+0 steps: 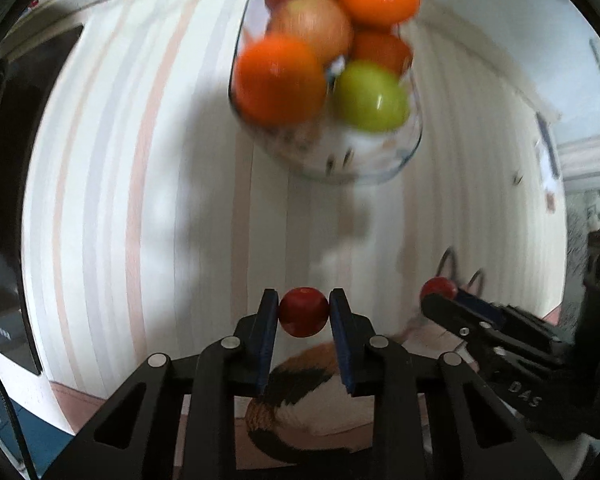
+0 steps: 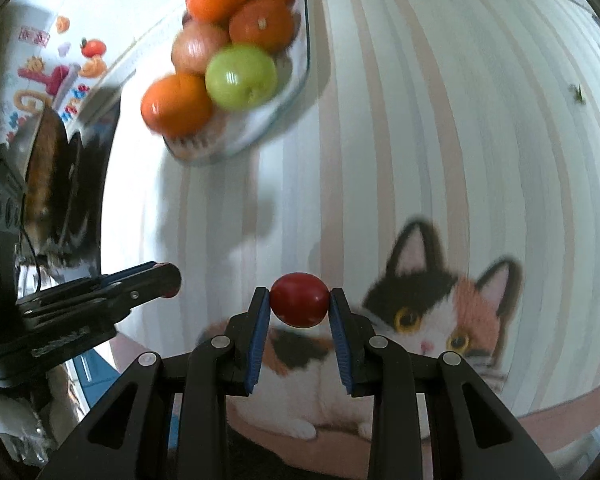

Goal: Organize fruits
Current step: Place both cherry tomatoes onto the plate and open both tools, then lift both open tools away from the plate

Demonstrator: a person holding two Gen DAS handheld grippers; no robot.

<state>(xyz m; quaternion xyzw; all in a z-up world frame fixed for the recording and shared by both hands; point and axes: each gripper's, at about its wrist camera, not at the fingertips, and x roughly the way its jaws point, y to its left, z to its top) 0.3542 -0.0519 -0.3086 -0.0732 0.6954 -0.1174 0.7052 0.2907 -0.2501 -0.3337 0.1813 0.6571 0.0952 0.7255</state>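
Observation:
A clear glass bowl holds several fruits: oranges, green apples and reddish apples. It also shows in the right wrist view. My left gripper is shut on a small red fruit, held above the striped tablecloth, short of the bowl. My right gripper is shut on another small red fruit. The right gripper shows in the left wrist view at lower right. The left gripper shows in the right wrist view at left.
A striped tablecloth with a printed calico cat covers the table. A dark object lies at the table's left edge. A wall with fruit stickers stands behind.

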